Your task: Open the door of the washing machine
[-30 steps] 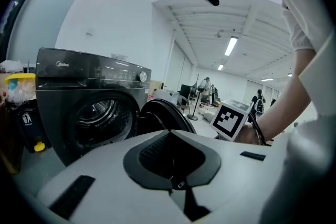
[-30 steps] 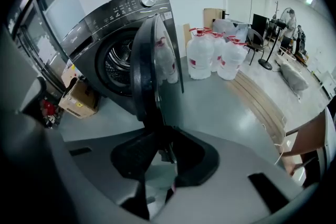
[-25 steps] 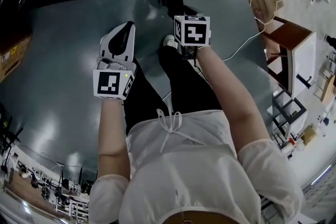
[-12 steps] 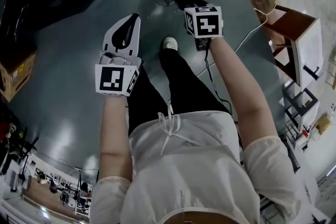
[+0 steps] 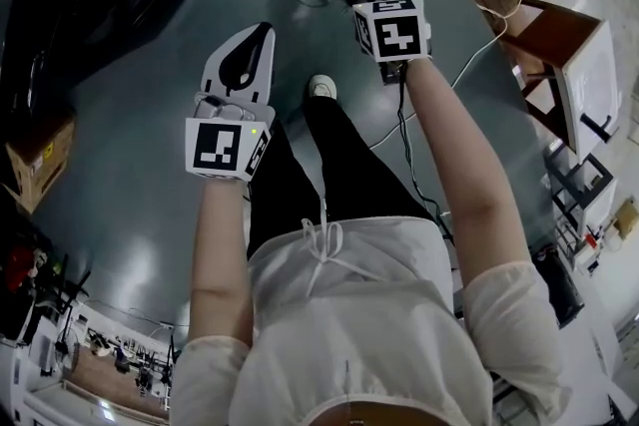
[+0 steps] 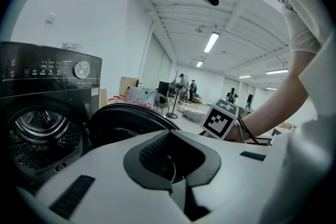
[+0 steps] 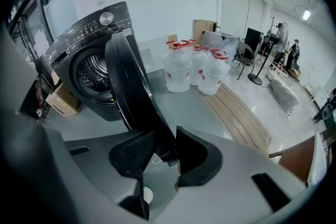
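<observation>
Swinging door point(image 7: 128, 86): wider now, task nearly done.
Right hand-held gripper point(image 7: 164, 134): pinching its edge, jaws just loosening.
Left hand-held gripper point(image 6: 177, 182): pressed together.

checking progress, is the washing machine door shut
No, the door stands swung well away from the washing machine, leaving its drum in plain sight.

**Colour and Pattern Findings**

Washing machine point(image 7: 86, 34): black cabinet, silver dial, grey perforated drum point(image 6: 37, 134).
Door point(image 7: 128, 86): glossy black.
Left gripper point(image 5: 262, 33): white shell, dark grey ribbed fingers point(image 6: 152, 152), cube with black-and-white square markers.
Floor point(image 5: 130, 185): glossy grey-green (pale light reflections).
Water bottles point(image 7: 178, 73): clear, red caps.
Cardboard box point(image 5: 40, 165): brown.
Person: white top point(image 5: 369, 314), black trousers point(image 5: 349, 165), white shoe point(image 5: 321, 87).
</observation>
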`<state>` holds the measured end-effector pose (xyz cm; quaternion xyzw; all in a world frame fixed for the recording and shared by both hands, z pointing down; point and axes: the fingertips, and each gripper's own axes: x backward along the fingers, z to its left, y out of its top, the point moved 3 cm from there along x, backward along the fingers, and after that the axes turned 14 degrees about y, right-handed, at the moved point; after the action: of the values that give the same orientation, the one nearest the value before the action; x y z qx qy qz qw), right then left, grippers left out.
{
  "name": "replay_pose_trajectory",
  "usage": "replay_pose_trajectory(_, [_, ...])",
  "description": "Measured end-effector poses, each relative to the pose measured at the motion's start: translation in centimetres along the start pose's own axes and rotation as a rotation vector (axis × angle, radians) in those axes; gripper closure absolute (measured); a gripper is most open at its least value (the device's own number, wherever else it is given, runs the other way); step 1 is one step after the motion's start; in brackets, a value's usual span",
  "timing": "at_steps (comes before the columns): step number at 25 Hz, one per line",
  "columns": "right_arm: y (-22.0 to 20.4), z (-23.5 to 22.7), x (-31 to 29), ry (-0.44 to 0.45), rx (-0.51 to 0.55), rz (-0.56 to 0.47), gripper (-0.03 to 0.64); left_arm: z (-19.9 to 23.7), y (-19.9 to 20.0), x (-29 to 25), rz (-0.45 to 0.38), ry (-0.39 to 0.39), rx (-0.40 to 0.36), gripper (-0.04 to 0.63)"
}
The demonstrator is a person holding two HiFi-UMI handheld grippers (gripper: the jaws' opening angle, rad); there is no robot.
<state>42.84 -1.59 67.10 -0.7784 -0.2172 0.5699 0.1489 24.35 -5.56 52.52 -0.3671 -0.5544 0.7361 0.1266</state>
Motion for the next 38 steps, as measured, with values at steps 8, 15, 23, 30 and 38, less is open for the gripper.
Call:
replay_pose_trajectory(8, [0.9, -0.6, 1.4, -0.028, 0.010, 0.011, 0.524, 0.3, 0.9, 0.5, -0.011, 0.007, -0.006, 0.574])
replay_pose_trajectory(15, [2.1, 1.8, 6.0, -0.013, 0.075, -0.049, 0.611, -0.1, 3.9, 3.7, -0.052, 0.039, -0.018, 0.574])
replay_pose_trajectory(23, [7.7, 10.8, 12.0, 0.190, 0.265, -0.212, 0.612, 0.9, 7.8, 11.0, -0.039, 0.104, -0.076, 0.574])
replay_pose_trajectory(30, [14.8, 20.9, 16.1, 0.268, 0.391, -0.373, 0.611, 4.8, 13.5, 18.3, -0.115, 0.252, -0.064, 0.574])
replay_pose_trajectory(38, [19.7, 32.2, 20.9, 0.425, 0.548, -0.551, 0.611, 10.3, 17.3, 26.6, -0.165, 0.471, -0.068, 0.574])
